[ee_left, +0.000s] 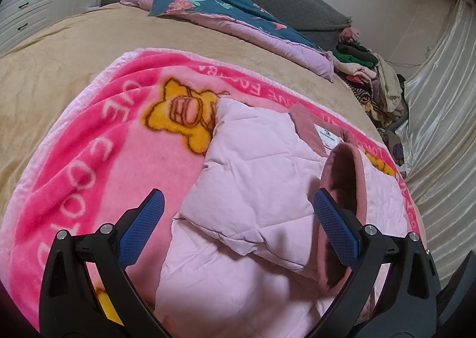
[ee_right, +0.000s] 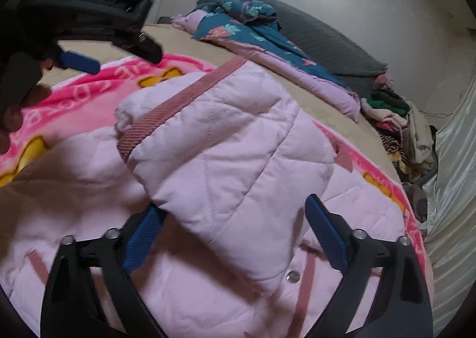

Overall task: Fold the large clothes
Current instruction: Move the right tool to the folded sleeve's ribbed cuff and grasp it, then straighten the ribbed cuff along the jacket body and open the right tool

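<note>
Jacket [ee_left: 253,189] on blanket [ee_left: 89,159] on bed [ee_left: 44,70]

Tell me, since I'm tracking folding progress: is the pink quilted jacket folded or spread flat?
Partly folded: the pink quilted jacket has a sleeve doubled over its body, which lies on the pink blanket.

jacket [ee_right: 226,141]: pale pink, diamond quilting, dusty rose ribbed trim and fleece lining
blanket [ee_left: 89,141]: hot pink border with white letters, lighter pink centre, yellow star cartoon at 11 o'clock
bedspread [ee_left: 53,49]: plain tan
quilt [ee_left: 226,8]: teal with pink flowers, lilac underside, at 12 o'clock
gripper pads [ee_left: 139,228]: blue, dotted texture
curtain [ee_left: 440,118]: shiny cream
</note>
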Demonstrator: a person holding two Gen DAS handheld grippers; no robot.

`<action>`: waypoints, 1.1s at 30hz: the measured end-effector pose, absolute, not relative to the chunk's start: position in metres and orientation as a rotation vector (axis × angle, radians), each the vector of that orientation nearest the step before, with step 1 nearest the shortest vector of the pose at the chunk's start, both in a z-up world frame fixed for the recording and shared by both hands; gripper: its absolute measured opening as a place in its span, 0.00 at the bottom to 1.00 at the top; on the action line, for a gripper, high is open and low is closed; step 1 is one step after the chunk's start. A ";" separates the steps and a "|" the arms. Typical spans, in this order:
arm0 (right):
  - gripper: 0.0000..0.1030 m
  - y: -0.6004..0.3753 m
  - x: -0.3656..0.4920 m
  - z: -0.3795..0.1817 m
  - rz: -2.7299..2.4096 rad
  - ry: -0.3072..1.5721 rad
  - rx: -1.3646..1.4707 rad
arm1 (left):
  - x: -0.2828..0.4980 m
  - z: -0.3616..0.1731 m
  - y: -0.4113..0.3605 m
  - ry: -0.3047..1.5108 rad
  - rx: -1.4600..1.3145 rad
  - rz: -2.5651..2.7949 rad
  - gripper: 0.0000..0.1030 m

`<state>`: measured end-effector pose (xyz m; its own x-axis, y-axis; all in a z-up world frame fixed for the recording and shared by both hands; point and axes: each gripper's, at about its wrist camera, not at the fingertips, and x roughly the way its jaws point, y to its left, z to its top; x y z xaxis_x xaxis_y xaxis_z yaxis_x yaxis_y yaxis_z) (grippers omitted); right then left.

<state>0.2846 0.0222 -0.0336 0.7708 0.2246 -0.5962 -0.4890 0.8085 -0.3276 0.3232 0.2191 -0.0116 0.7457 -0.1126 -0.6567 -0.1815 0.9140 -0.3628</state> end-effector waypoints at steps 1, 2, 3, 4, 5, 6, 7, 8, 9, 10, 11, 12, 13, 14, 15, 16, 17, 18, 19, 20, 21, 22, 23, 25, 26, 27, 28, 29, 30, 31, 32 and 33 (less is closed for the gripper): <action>0.53 0.018 0.287 -0.028 0.404 0.559 -0.466 | 0.324 -0.012 0.219 0.734 -0.423 0.036 0.91; 0.48 0.015 0.289 -0.024 0.397 0.543 -0.453 | 0.324 -0.012 0.218 0.733 -0.422 0.030 0.91; 0.36 0.010 0.289 -0.019 0.400 0.526 -0.444 | 0.326 -0.012 0.217 0.734 -0.420 0.029 0.91; 0.29 0.007 0.290 -0.014 0.400 0.504 -0.439 | 0.326 -0.012 0.216 0.734 -0.418 0.028 0.91; 0.27 0.002 0.291 -0.009 0.393 0.483 -0.434 | 0.327 -0.012 0.215 0.734 -0.413 0.026 0.91; 0.19 -0.004 0.293 -0.002 0.382 0.459 -0.428 | 0.328 -0.012 0.213 0.735 -0.408 0.023 0.91; 0.13 -0.010 0.294 0.003 0.370 0.444 -0.423 | 0.329 -0.012 0.212 0.735 -0.401 0.022 0.91; 0.12 -0.017 0.294 0.008 0.353 0.431 -0.416 | 0.329 -0.012 0.210 0.734 -0.395 0.022 0.91; 0.11 -0.026 0.298 0.014 0.334 0.421 -0.400 | 0.330 -0.011 0.208 0.733 -0.393 0.021 0.91; 0.11 -0.032 0.300 0.018 0.320 0.417 -0.386 | 0.330 -0.011 0.207 0.733 -0.391 0.019 0.91; 0.10 -0.044 0.307 0.024 0.295 0.414 -0.357 | 0.331 -0.011 0.205 0.732 -0.389 0.017 0.91; 0.10 -0.052 0.307 0.027 0.281 0.414 -0.338 | 0.331 -0.010 0.202 0.729 -0.381 0.012 0.91; 0.10 -0.065 0.313 0.032 0.255 0.418 -0.304 | 0.332 -0.009 0.199 0.730 -0.372 0.008 0.91; 0.10 -0.074 0.315 0.034 0.242 0.424 -0.282 | 0.332 -0.009 0.196 0.731 -0.361 0.005 0.91; 0.10 -0.086 0.317 0.036 0.223 0.429 -0.252 | 0.333 -0.008 0.193 0.730 -0.355 0.002 0.91; 0.10 -0.094 0.319 0.036 0.210 0.434 -0.237 | 0.333 -0.008 0.190 0.730 -0.348 -0.004 0.91; 0.10 -0.105 0.322 0.036 0.190 0.444 -0.219 | 0.333 -0.007 0.186 0.730 -0.340 -0.012 0.91; 0.10 -0.112 0.323 0.036 0.181 0.452 -0.203 | 0.334 -0.007 0.182 0.731 -0.333 -0.017 0.91; 0.10 -0.123 0.325 0.034 0.172 0.466 -0.176 | 0.334 -0.007 0.180 0.731 -0.327 -0.021 0.91; 0.10 -0.127 0.325 0.031 0.166 0.475 -0.165 | 0.334 -0.006 0.175 0.730 -0.317 -0.027 0.91; 0.10 -0.132 0.324 0.029 0.157 0.483 -0.156 | 0.335 -0.006 0.172 0.728 -0.308 -0.034 0.91; 0.10 -0.139 0.323 0.025 0.148 0.493 -0.146 | 0.335 -0.006 0.169 0.726 -0.300 -0.038 0.91; 0.10 -0.141 0.321 0.021 0.143 0.501 -0.141 | 0.335 -0.006 0.165 0.724 -0.288 -0.040 0.91; 0.10 -0.150 0.316 0.011 0.137 0.529 -0.120 | 0.335 -0.006 0.159 0.723 -0.271 -0.048 0.91; 0.10 -0.150 0.313 0.006 0.135 0.539 -0.109 | 0.335 -0.006 0.155 0.725 -0.262 -0.054 0.91; 0.11 -0.152 0.312 0.003 0.133 0.553 -0.097 | 0.335 -0.006 0.153 0.727 -0.257 -0.055 0.91; 0.11 -0.157 0.310 -0.003 0.134 0.578 -0.073 | 0.336 -0.007 0.151 0.729 -0.253 -0.055 0.91; 0.12 -0.159 0.310 -0.006 0.138 0.595 -0.052 | 0.336 -0.008 0.150 0.731 -0.252 -0.056 0.91; 0.15 -0.162 0.310 -0.009 0.138 0.614 -0.028 | 0.336 -0.009 0.150 0.732 -0.252 -0.058 0.91; 0.16 -0.164 0.310 -0.012 0.138 0.632 -0.008 | 0.337 -0.009 0.149 0.734 -0.251 -0.059 0.91; 0.16 -0.168 0.310 -0.015 0.140 0.650 0.016 | 0.337 -0.009 0.148 0.736 -0.250 -0.059 0.91; 0.20 -0.170 0.310 -0.017 0.140 0.663 0.037 | 0.337 -0.010 0.147 0.738 -0.248 -0.059 0.91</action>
<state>0.3097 -0.1702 -0.0167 0.7792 0.1408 -0.6108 -0.1173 0.9900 0.0786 0.3372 0.1470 -0.0101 0.7399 -0.1398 -0.6581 -0.0341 0.9691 -0.2442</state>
